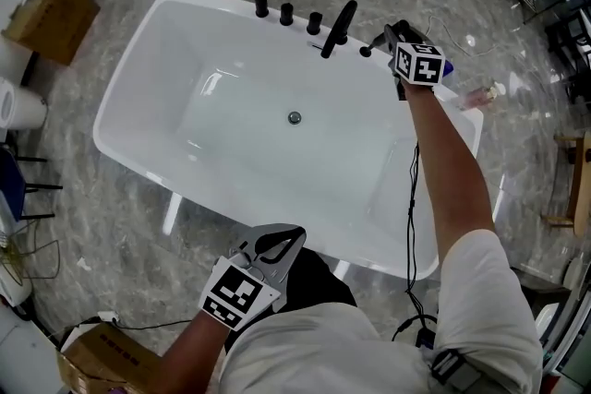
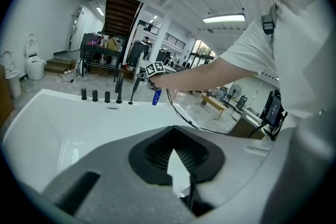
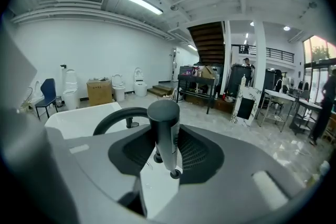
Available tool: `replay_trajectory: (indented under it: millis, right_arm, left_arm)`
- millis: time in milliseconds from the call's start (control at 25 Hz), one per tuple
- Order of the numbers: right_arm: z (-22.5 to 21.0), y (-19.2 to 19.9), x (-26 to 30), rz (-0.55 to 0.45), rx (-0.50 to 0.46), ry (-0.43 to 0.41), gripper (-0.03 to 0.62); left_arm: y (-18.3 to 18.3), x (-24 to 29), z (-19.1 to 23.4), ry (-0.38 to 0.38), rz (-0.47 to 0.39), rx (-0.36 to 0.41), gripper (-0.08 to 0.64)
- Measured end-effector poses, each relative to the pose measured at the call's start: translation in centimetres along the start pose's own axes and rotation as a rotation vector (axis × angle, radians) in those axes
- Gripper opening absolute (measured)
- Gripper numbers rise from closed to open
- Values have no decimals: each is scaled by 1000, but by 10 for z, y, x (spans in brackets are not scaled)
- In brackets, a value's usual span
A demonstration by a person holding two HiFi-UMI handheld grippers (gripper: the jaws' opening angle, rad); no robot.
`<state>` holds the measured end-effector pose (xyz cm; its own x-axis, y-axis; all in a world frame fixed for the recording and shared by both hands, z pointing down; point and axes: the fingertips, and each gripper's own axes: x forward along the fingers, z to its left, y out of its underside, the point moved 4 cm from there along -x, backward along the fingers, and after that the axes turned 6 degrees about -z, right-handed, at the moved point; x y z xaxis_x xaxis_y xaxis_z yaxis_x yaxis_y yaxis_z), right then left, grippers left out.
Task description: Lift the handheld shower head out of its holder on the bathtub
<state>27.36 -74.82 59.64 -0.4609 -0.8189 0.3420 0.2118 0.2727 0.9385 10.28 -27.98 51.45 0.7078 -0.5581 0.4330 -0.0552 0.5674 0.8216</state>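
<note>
The white bathtub [image 1: 138, 51] fills the head view, with black taps [image 1: 286, 12] and an arched black spout [image 1: 338, 28] on its far rim. My right gripper [image 1: 388, 37] is above that rim, just right of the spout, shut on the black handheld shower head [image 1: 377, 42]. In the right gripper view the shower head [image 3: 164, 128] stands upright between the pads of that gripper [image 3: 167, 149], with the spout [image 3: 118, 115] behind it. My left gripper [image 1: 272, 244] hangs by the near rim, close to my body. Its tips meet, with nothing between them [image 2: 173, 152].
A cardboard box [image 1: 51, 14] sits on the floor at the far left and another [image 1: 102, 355] at the near left. A small bottle [image 1: 480, 94] lies by the tub's right end. A black cable [image 1: 413, 198] hangs along my right arm. Toilets [image 3: 118, 86] stand along the wall.
</note>
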Motion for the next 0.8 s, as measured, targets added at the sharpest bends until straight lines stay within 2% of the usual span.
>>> replay_trajectory:
  millis: [280,800]
  right_arm:
    - [9,-25,-38,-42,-14,18,146]
    - [51,-88,-108,-124,-72,-10,146]
  left_arm:
    - [3,-21,-19,7,-20,15,7]
    - [13,-69,-41,14,-57,43,6]
